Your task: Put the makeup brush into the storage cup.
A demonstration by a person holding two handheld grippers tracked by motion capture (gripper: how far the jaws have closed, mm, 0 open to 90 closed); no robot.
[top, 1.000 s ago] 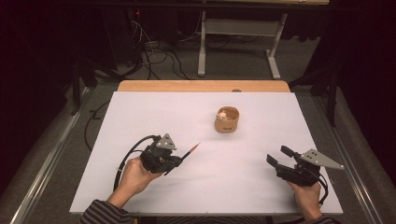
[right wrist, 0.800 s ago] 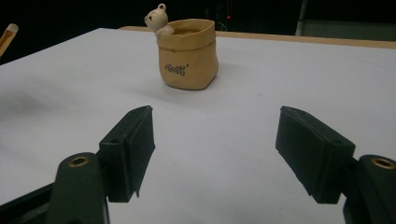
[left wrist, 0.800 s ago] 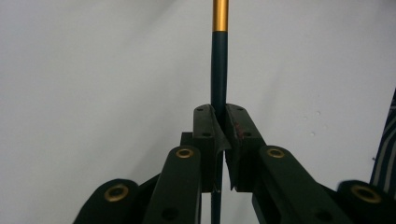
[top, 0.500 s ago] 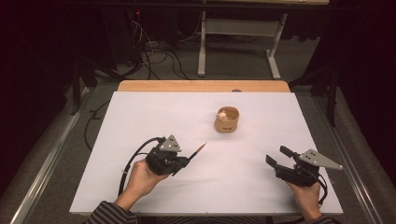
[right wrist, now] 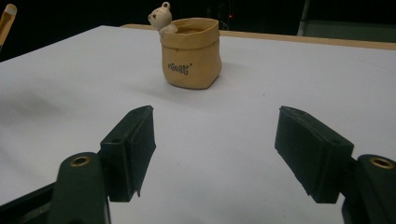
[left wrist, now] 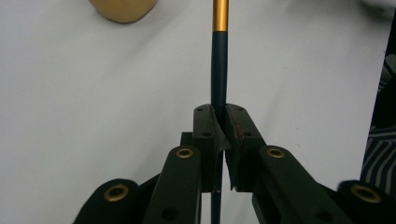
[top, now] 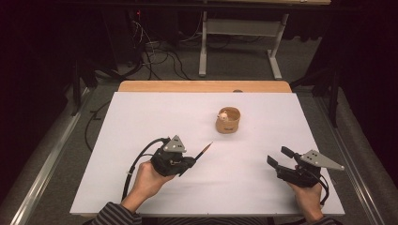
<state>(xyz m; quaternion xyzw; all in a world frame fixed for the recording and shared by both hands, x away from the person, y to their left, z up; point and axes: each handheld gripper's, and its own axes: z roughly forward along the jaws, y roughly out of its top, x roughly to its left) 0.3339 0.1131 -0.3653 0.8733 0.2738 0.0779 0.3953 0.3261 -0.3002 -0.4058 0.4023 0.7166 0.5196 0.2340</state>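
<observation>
The paintbrush (top: 203,151) is clamped between the jaws of the left gripper (top: 187,162), and its long axis runs from the jaws forward and to the right, tip end slanting toward the far right of the white table (top: 141,122). In the left gripper view its dark handle (left wrist: 218,70) rises straight up out of the closed jaws and turns into a gold band (left wrist: 221,15) near the top edge. Ahead of the tip, well apart, stands a small tan pot (top: 228,120) shaped like a paper bag, upright, with a little bear figure (right wrist: 161,17) at its rim. Bare table lies between brush and pot. The right gripper (top: 278,158) is held near the table's right front, its jaws spread wide apart and holding nothing, pointed toward the pot.
</observation>
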